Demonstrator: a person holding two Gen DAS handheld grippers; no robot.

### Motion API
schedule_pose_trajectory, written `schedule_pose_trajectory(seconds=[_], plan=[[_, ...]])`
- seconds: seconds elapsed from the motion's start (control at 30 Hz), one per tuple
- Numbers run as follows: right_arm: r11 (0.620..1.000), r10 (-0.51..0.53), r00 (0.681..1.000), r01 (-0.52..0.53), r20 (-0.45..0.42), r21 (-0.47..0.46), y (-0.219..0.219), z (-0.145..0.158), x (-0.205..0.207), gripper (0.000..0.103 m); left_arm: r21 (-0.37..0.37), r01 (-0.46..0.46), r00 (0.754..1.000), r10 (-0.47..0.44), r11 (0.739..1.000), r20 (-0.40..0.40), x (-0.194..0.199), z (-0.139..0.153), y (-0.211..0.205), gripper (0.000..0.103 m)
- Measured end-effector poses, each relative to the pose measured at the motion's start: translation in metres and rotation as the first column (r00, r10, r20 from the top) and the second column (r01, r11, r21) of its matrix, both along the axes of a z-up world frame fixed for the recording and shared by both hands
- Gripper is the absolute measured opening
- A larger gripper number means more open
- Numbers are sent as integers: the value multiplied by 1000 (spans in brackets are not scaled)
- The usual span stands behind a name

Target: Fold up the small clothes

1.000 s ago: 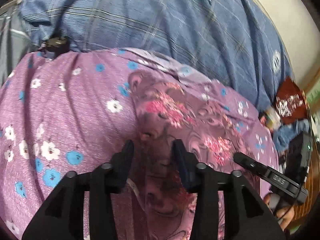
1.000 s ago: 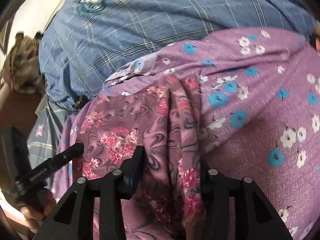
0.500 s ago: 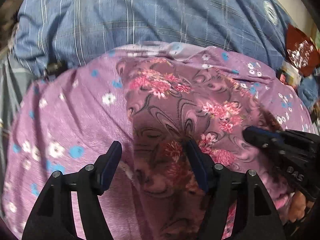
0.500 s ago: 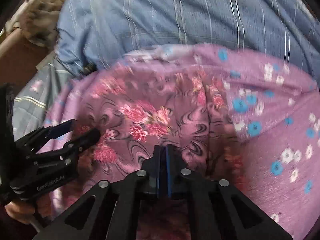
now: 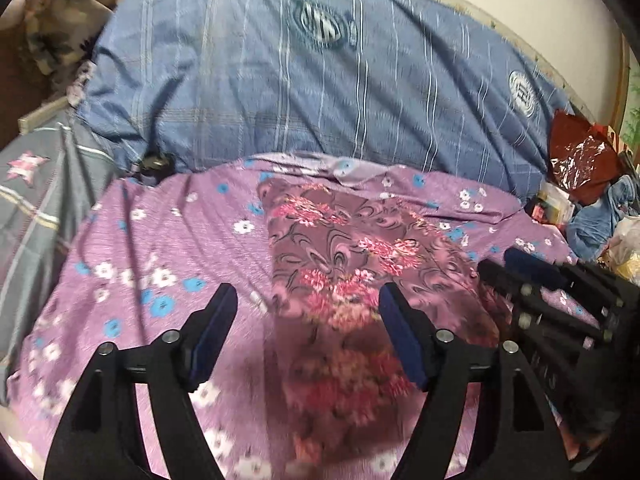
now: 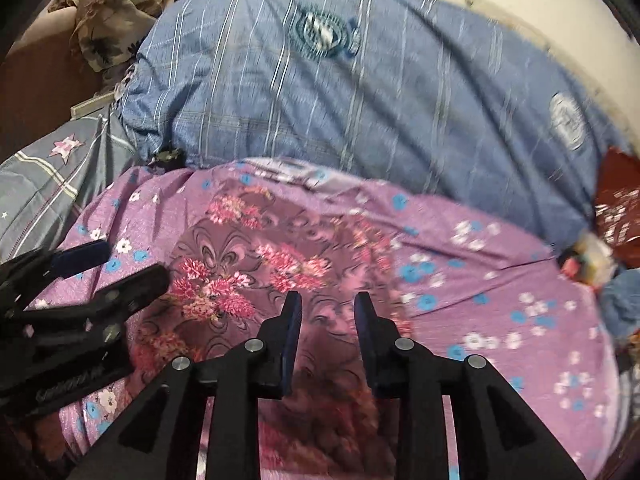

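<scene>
Bedding fills both views. Largest is the blue quilt (image 5: pixel 320 92), striped with pale lines and round emblems, lying across the far side against a pale wall (image 5: pixel 540 8). In front of the quilt lies the purple sheet (image 5: pixel 132 264) with white and blue flowers, spread nearly flat with some wrinkles. At the left edge a grey cloth (image 5: pixel 36 200) with a pink star lies beside the sheet. Behind the grey cloth, in the far left corner, a brown patterned cloth (image 6: pixel 116 12) is piled up.

On the middle of the sheet lies the garment (image 5: pixel 348 264), a mauve cloth with pink flowers and dark swirls. It lies as a long folded strip that runs from the quilt's edge toward the cameras. Its near end is blurred in both views.

At the far right a red bag (image 5: pixel 580 156) and some small mixed things stand near the sheet's corner; they are too blurred to name.

The left gripper (image 5: pixel 308 308) hangs above the near part of the garment. Its jaws are wide apart and opening, and nothing is pinched between them; the cloth shows only below the gap. The right gripper (image 6: pixel 324 312) hangs just beside the left gripper, over the right part of the garment. Its jaws stand narrowly apart and are opening, and no cloth is caught between the pads. Each gripper also shows at the edge of the other's view.
</scene>
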State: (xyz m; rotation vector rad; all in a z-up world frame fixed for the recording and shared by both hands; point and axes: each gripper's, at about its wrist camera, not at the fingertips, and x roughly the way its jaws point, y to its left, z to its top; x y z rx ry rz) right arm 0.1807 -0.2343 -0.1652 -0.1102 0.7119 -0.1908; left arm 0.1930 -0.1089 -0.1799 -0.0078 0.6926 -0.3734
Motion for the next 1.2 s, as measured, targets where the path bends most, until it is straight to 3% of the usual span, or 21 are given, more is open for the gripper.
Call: schedule_pose_trajectory(seconds=[0.17,0.3,0.63,1.2], plan=[[999,-41,998,41,51,-2,4,25,-32,34,48,-19,998,16,999,58,-29,20,13,75],[998,-58,995,59,84,-2,8,43,-55,35,35,-49,994,45,998,103,-52,44,25,81],[998,-68,983,69,169,-1,20,93,-113,39,54,-53,967,38,997,254,-111,98,35,84],[998,-59,960,65,274,-13,38,138,-178,47,42,-68,936,50,997,348,-168,142,43,89]])
